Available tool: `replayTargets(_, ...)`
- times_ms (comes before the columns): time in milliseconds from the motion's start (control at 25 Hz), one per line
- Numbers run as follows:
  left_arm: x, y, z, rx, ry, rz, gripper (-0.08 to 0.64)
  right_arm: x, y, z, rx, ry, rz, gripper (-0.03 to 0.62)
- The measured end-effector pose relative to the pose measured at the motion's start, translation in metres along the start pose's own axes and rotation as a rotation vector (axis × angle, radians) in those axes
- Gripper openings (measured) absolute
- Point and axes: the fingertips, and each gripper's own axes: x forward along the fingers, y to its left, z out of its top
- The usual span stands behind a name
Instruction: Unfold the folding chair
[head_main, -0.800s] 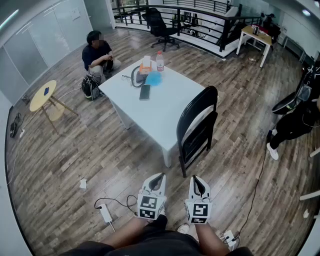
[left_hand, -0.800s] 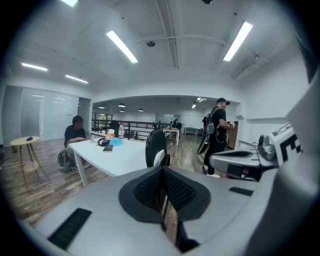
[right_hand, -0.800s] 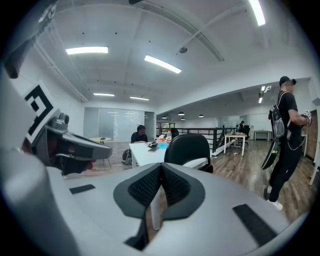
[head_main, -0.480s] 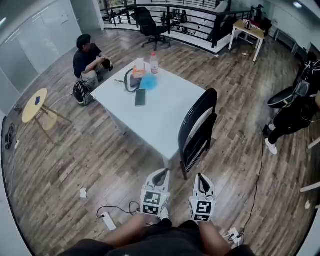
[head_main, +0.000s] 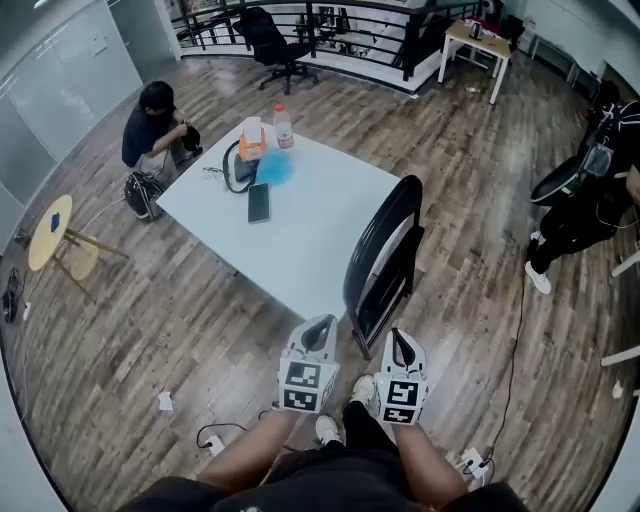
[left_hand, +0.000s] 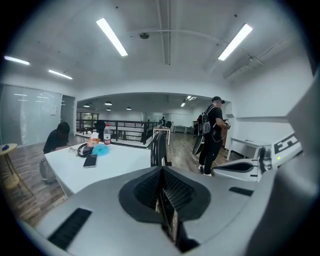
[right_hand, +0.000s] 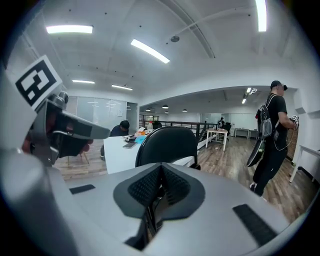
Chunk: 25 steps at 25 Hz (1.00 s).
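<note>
A black folding chair (head_main: 385, 255) stands folded against the near right corner of the white table (head_main: 320, 235). Its back fills the middle of the right gripper view as the chair (right_hand: 165, 145), and shows edge-on as the chair (left_hand: 158, 148) in the left gripper view. My left gripper (head_main: 320, 328) and right gripper (head_main: 399, 340) hang side by side just short of the chair's feet, both shut with nothing in them, neither touching the chair.
On the table lie a phone (head_main: 259, 202), headphones (head_main: 232, 165), a blue cloth (head_main: 273, 168) and a bottle (head_main: 284, 125). A person crouches (head_main: 152, 125) at the far left. Another person in black (head_main: 585, 195) stands at the right. A power strip (head_main: 212, 442) and cable lie on the floor.
I have stepped closer to the chair; it and the table now sit nearer and lower in the head view. Both grippers stayed shut and side by side.
</note>
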Motion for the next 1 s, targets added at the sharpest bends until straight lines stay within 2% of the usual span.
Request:
replayTargets(200,0.053,0.010,0.029,0.024,0.043,0.009,0.003,0.054,-0.029,0.005,0.038,0.030,-0.007,0.012)
replayTargets(360,0.097,0.016,0.056,0.085,0.078,0.018,0.003,0.100,-0.055,0.003,0.075,0.069,-0.016,0.012)
replayTargets(640,0.160,0.025,0.080,0.167,0.165,0.046,0.005,0.160,-0.089,-0.011,0.141,0.134,-0.017,0.012)
replayTargets(760,0.178,0.022,0.085,0.190,0.196,0.029,0.010,0.176,-0.098,-0.020,0.167,0.170,-0.017,0.012)
replayTargets(880,0.196,0.019,0.091,0.208,0.220,0.004,0.109,0.193,-0.105,-0.028,0.205,0.210,-0.015,0.012)
replayTargets(1000,0.210,0.021,0.101,0.220,0.224,-0.019,0.130,0.212,-0.110,-0.036,0.253,0.247,-0.028,0.026)
